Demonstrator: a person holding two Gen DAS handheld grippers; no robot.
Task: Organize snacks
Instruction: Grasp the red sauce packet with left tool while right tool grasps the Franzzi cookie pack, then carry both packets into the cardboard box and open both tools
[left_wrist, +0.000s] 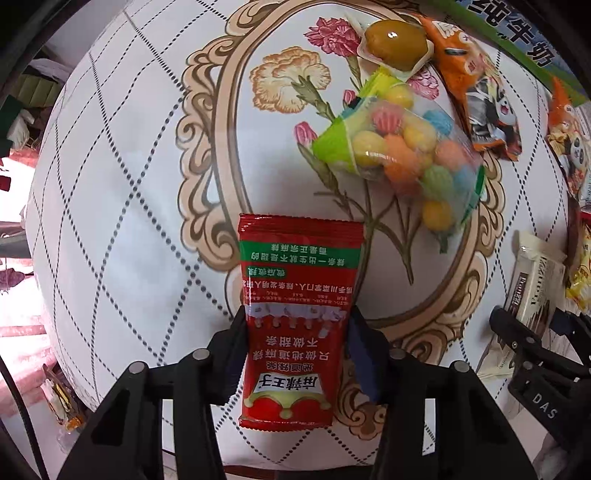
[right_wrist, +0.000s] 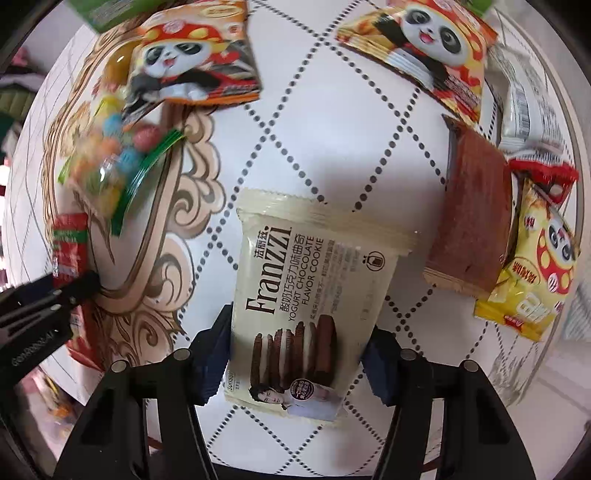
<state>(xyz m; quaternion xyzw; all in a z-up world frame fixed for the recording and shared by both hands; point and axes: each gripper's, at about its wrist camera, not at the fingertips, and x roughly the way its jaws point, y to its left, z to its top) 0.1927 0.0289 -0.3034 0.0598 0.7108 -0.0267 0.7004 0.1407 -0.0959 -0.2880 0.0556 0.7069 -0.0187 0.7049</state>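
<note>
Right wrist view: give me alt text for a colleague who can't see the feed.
The right gripper is shut on a cream Franzzi yogurt chocolate cookie packet above a white patterned tablecloth. Two orange panda snack bags, a clear bag of coloured candy balls and a brown wafer bar lie beyond.

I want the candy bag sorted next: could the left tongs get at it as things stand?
Probably not yet. The left tongs are shut on the red spicy packet, so they are occupied. The candy bag itself lies uncovered just ahead on the table; nothing blocks the path.
</note>
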